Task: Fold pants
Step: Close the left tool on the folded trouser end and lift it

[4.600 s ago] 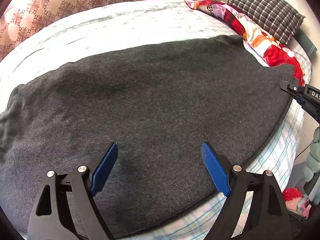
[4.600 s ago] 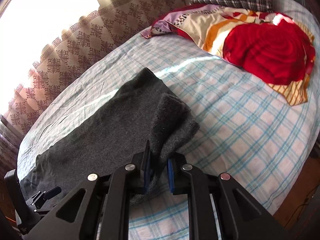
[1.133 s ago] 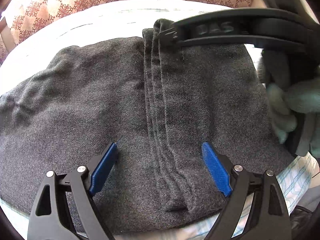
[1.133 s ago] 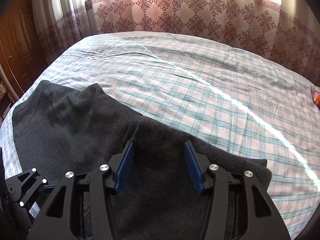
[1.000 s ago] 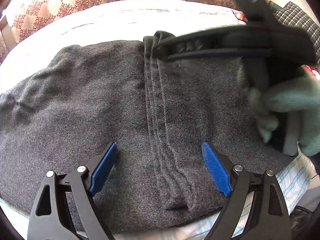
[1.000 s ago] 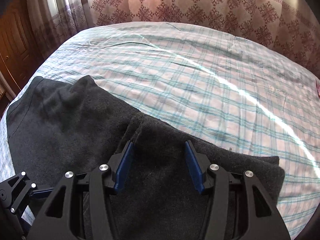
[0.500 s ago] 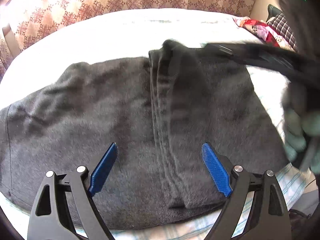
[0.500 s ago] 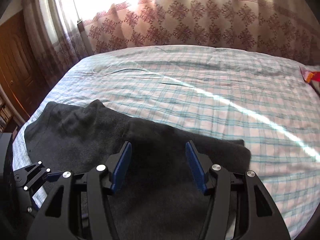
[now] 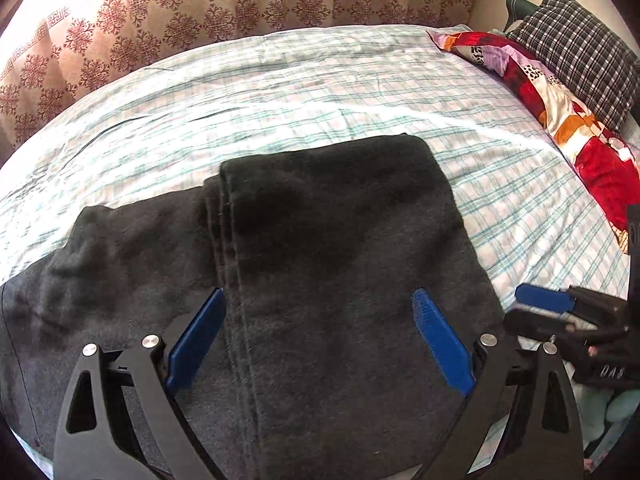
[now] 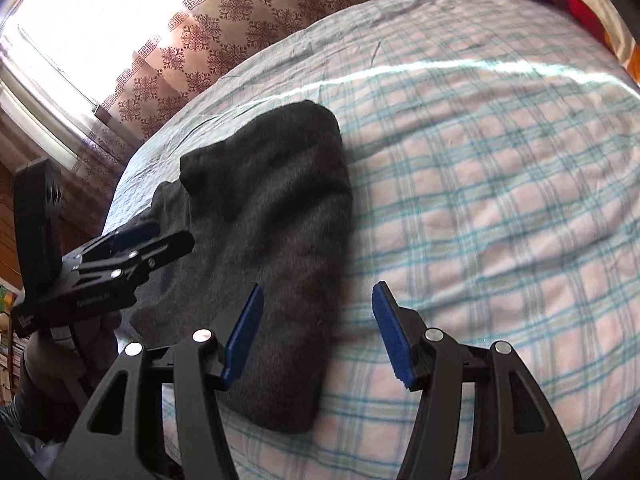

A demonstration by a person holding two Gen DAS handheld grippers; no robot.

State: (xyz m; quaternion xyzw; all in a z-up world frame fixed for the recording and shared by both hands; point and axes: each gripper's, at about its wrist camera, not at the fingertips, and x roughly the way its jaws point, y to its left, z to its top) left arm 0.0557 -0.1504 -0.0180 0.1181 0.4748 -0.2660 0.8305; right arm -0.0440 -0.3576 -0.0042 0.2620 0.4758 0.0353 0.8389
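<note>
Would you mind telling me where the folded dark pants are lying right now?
The pants lie on the checked bedsheet near the bed's front edge, below the open left gripper; the floral quilt lies far right.

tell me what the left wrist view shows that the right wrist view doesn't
Only the left wrist view shows the checked pillow and the left tool from behind, open over the pants. Only the right wrist view shows the bright window and the right tool from behind, open. Both share the pants, the plaid sheet, the patterned curtain and the colourful blanket.
</note>
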